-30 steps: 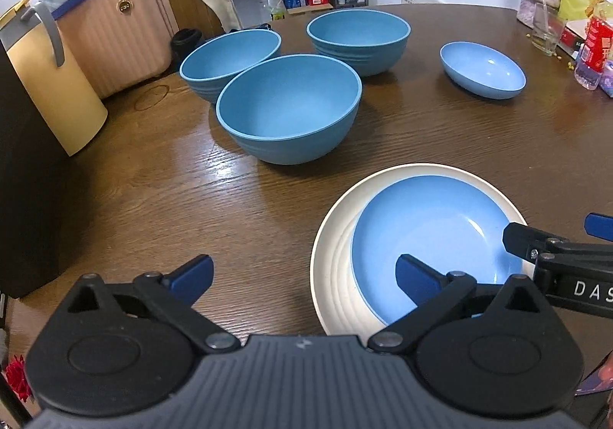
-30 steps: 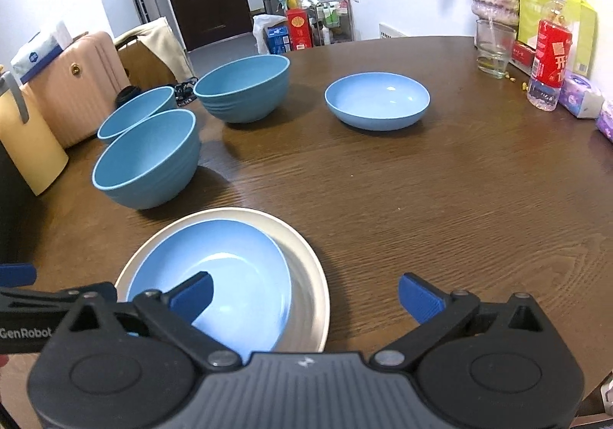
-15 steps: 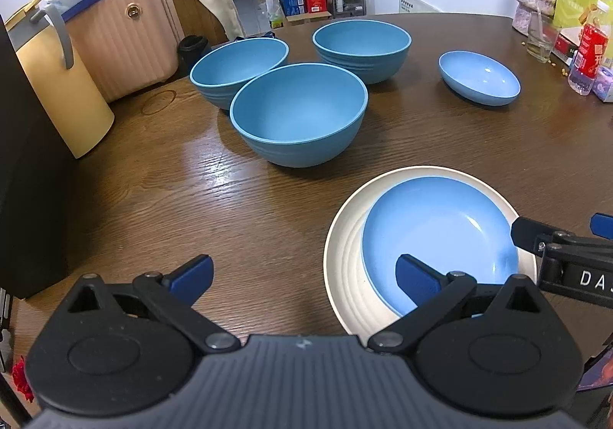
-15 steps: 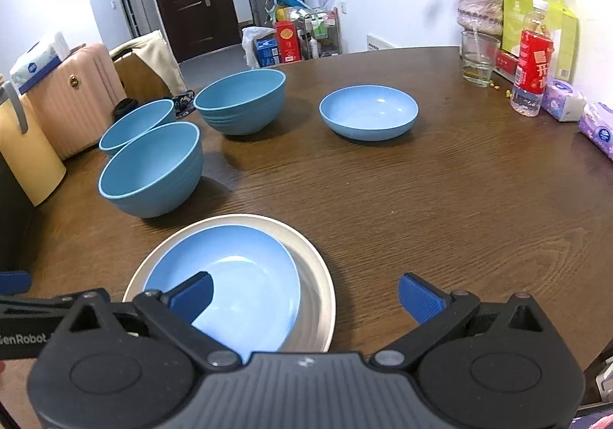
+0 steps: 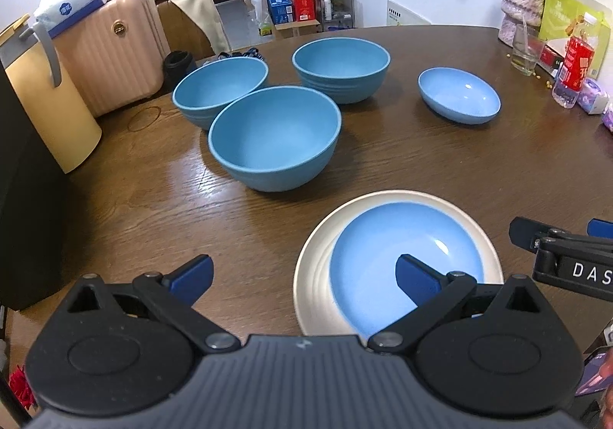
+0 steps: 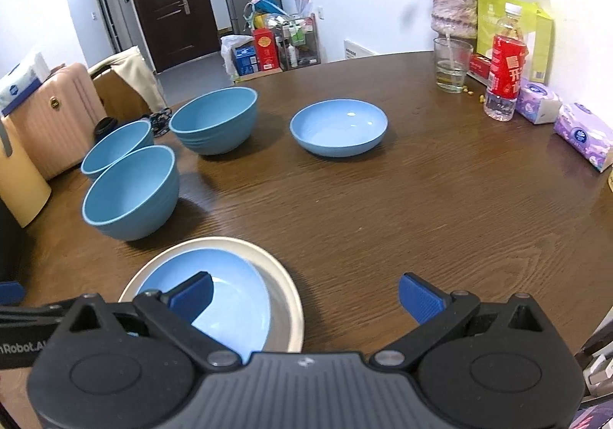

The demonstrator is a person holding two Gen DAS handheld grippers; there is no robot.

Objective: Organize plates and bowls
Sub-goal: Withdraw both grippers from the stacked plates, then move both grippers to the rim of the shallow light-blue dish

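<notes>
A light blue plate (image 5: pixel 398 249) lies inside a larger white plate (image 5: pixel 318 256) at the near edge of the round wooden table; both show in the right wrist view, blue plate (image 6: pixel 237 298), white plate (image 6: pixel 283 283). Three deep blue bowls stand beyond: nearest (image 5: pixel 274 136), left (image 5: pixel 218 90), far (image 5: pixel 341 67). A shallow blue bowl (image 5: pixel 459 94) sits alone at the right, also in the right wrist view (image 6: pixel 339 126). My left gripper (image 5: pixel 302 275) is open and empty above the table beside the plates. My right gripper (image 6: pixel 306 293) is open and empty over the stacked plates' right side.
A glass (image 6: pixel 452 63), a red-labelled bottle (image 6: pixel 504 78), tissue packs (image 6: pixel 584 136) and a flower vase (image 6: pixel 454 9) stand along the table's far right. A pink suitcase (image 5: pixel 115 42) and a yellow bin (image 5: pixel 42 99) stand off the table's left edge.
Both grippers have pulled back and risen a little from the stacked plates, so more of the table and room shows. The dishes have not moved.
</notes>
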